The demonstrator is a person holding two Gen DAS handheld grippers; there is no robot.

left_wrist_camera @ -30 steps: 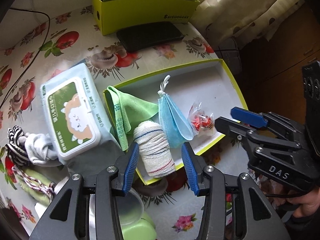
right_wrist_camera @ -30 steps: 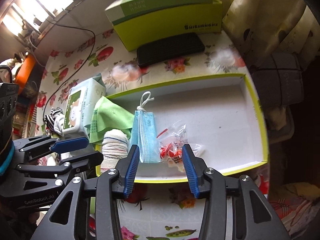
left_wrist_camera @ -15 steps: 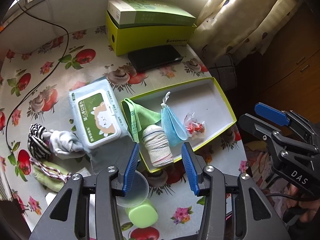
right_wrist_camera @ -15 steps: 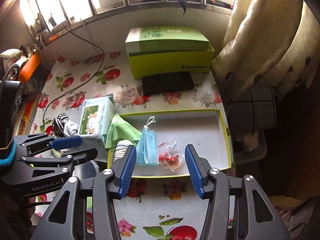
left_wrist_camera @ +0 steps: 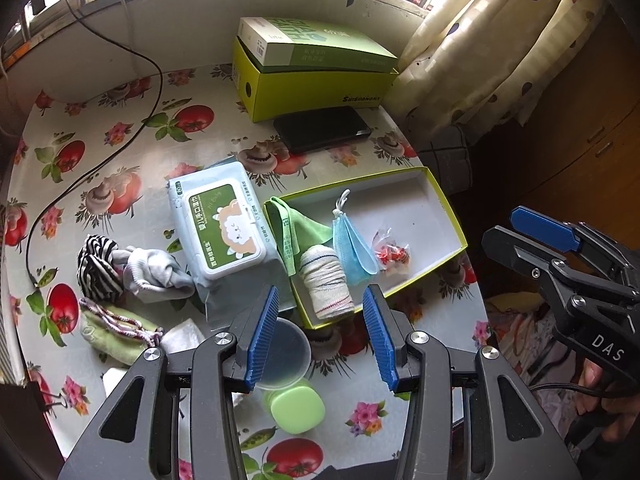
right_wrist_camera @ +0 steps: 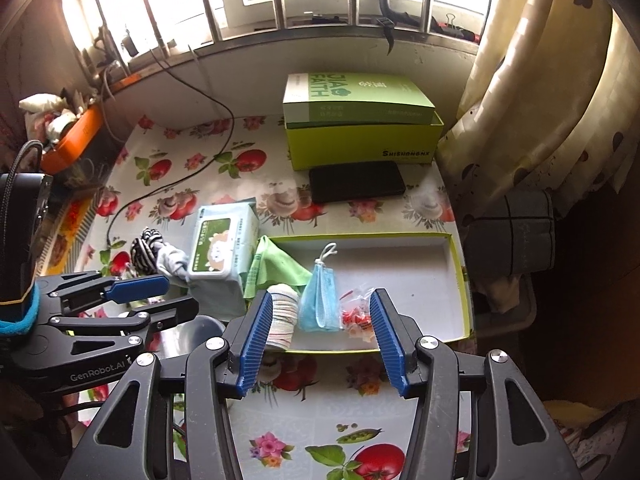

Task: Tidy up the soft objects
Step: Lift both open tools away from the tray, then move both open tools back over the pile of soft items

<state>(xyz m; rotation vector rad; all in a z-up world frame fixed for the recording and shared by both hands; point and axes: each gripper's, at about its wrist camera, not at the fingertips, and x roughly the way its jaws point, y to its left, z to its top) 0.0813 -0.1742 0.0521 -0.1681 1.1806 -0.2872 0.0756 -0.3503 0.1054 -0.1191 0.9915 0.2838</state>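
The shallow white tray with the lime-green rim (left_wrist_camera: 440, 196) is seen lying on the tomato-print tablecloth (left_wrist_camera: 120, 148), its long axis running left to right across the right wrist view. Four soft things are lined up along its left end: a folded green cloth (left_wrist_camera: 296, 228) draped over the corner, a rolled white bandage with coloured stripes (left_wrist_camera: 326, 280) pointing lengthwise toward the near rim, a folded blue face mask (left_wrist_camera: 352, 248) with its ear loops aimed at the far side, and a small clear packet with red bits (left_wrist_camera: 390, 252), contents too small to make out.

Just left of the tray, a pack of wet wipes with a sheep on the green label (left_wrist_camera: 222, 230) is parked; the Chinese print can't be read properly. Further left, a black-and-white striped sock (left_wrist_camera: 96, 264), a grey sock (left_wrist_camera: 154, 272) and a green drawstring pouch (left_wrist_camera: 112, 332) are still left outside.

At the back, "SHISHANGNX" can be read on the lime box (right_wrist_camera: 362, 142), "FAITH" on the green carton (right_wrist_camera: 352, 94) stacked on it.

The left gripper (left_wrist_camera: 320, 334) is held spread wide with nothing in it, partly hiding a clear lid. The right gripper (right_wrist_camera: 316, 340) is likewise spread and empty; "DAS" and "GenRobot.AI" are printed on the bodies.
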